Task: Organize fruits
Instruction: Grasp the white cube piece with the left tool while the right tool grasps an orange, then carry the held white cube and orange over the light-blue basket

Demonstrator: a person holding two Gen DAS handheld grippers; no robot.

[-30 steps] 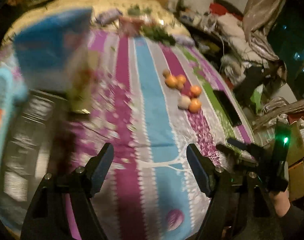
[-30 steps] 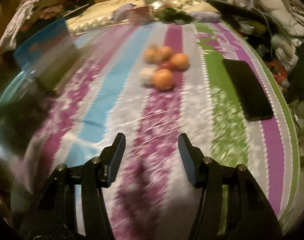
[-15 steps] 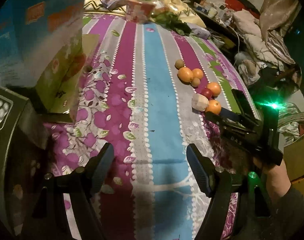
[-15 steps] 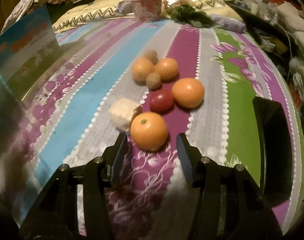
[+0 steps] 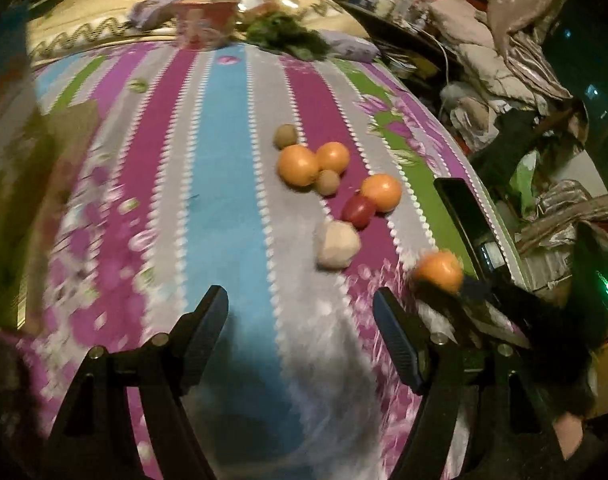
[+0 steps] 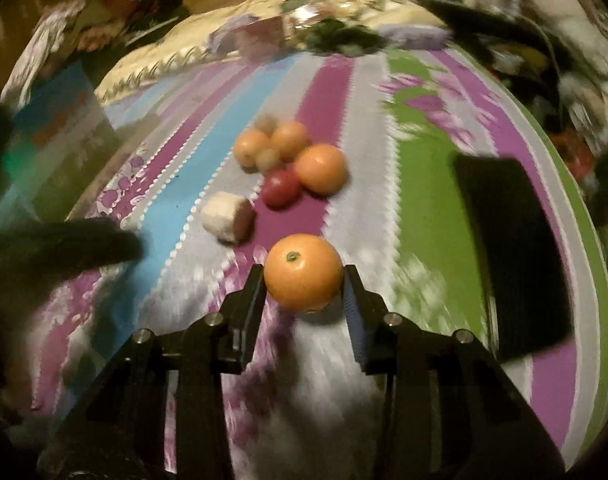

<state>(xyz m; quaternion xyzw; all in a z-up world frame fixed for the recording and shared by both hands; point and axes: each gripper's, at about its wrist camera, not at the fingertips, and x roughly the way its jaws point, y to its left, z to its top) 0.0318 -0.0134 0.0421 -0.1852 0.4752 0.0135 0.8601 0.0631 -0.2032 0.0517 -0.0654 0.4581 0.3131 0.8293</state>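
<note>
Right gripper (image 6: 304, 276) pinching orange (image 6: 303, 272) near bedspread's (image 6: 431, 184) right edge; left gripper (image 5: 300, 320) spread, idle; recommended: lift straight, clear of pale chunk (image 6: 228, 217)

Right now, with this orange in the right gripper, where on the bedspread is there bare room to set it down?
The blue stripe left of the fruit pile is bare, as is the cloth under the open left gripper. The green stripe between the pile and the black phone is narrower. The far end by the pink cup is crowded. The right gripper holds the orange.
</note>
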